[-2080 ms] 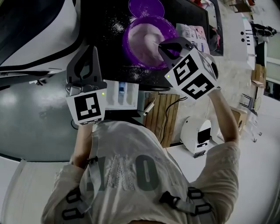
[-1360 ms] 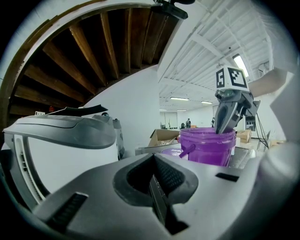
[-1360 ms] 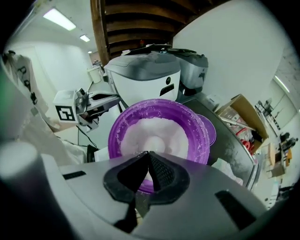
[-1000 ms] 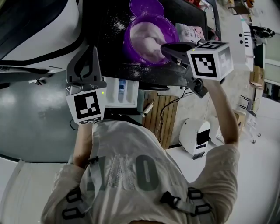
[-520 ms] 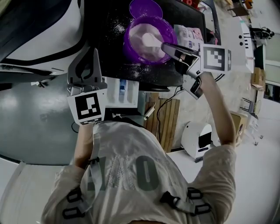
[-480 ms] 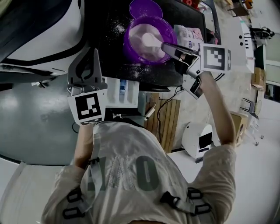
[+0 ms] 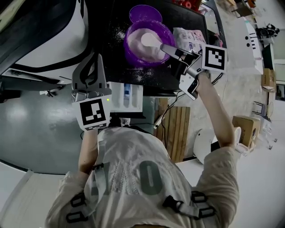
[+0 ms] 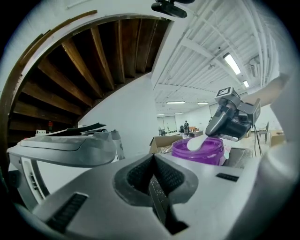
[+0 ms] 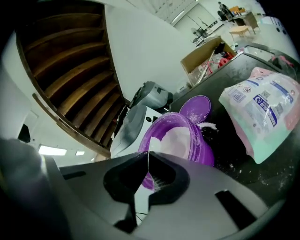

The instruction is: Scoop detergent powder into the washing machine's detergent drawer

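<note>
A purple bowl point(image 7: 133, 49) full of white detergent powder stands on a black top, with spilled powder around it. My right gripper point(image 7: 164, 47) is shut on the handle of a white scoop point(image 7: 150, 40), whose spoon end lies over the powder. In the right gripper view the thin handle point(image 9: 148, 161) runs between the jaws toward the bowl point(image 9: 176, 138). My left gripper point(image 7: 94, 58) is shut with nothing in it, just left of the open white detergent drawer point(image 7: 127, 95). The left gripper view shows the bowl point(image 8: 199, 151), the scoop point(image 8: 194, 143) and the right gripper point(image 8: 220, 123) beyond.
The purple lid point(image 7: 148, 13) lies behind the bowl. A pink and white detergent bag point(image 7: 189, 38) lies to the bowl's right. The white washing machine body point(image 7: 44, 40) curves away at the left. Below the top are wooden slats point(image 7: 176, 129) and cables.
My right gripper has turned and drawn back to the right, so the scoop now lies over the middle of the powder. The left gripper has stayed by the drawer.
</note>
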`<state>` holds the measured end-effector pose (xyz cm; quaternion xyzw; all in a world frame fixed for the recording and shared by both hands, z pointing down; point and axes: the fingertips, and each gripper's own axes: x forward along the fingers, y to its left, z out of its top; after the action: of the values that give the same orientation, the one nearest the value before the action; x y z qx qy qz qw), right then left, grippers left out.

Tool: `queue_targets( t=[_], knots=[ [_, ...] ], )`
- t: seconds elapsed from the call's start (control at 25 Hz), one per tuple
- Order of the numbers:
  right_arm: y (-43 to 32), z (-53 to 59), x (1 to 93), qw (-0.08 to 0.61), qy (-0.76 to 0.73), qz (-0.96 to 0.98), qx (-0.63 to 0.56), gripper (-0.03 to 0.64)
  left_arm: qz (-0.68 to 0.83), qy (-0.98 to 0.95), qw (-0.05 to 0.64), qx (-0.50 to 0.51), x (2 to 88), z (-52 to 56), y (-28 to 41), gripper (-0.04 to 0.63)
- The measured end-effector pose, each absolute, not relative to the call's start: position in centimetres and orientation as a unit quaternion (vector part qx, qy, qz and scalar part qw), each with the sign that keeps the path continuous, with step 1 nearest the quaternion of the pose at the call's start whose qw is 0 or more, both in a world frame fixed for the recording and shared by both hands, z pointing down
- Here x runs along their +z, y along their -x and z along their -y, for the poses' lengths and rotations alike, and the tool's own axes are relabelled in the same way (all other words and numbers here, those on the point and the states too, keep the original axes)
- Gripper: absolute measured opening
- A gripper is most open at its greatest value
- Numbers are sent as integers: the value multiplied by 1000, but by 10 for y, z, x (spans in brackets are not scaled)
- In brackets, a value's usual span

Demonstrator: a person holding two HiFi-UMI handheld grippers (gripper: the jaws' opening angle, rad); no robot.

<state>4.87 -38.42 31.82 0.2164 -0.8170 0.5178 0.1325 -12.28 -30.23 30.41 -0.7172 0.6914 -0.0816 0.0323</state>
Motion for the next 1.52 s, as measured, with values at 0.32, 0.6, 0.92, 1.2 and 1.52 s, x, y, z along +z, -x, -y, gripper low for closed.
queue_targets(
  t=[0.32, 0.6, 0.92, 1.2, 1.52],
  knots=[
    [-59, 375, 297, 10, -196, 789, 582, 12, -683, 724, 52, -80, 287, 294, 102, 21],
    [-69, 363, 287, -86, -187, 765, 610, 12, -675, 732, 55, -70, 278, 285, 85, 21],
    [-84, 343, 267, -161, -177, 755, 610, 12, -667, 741, 54, -64, 271, 272, 60, 21],
    [-105, 314, 258, -244, -150, 726, 626, 12, -661, 746, 56, -60, 266, 258, 35, 21],
    [-136, 274, 273, -297, -195, 720, 596, 12, -664, 745, 35, -45, 268, 235, 11, 21]
  ],
)
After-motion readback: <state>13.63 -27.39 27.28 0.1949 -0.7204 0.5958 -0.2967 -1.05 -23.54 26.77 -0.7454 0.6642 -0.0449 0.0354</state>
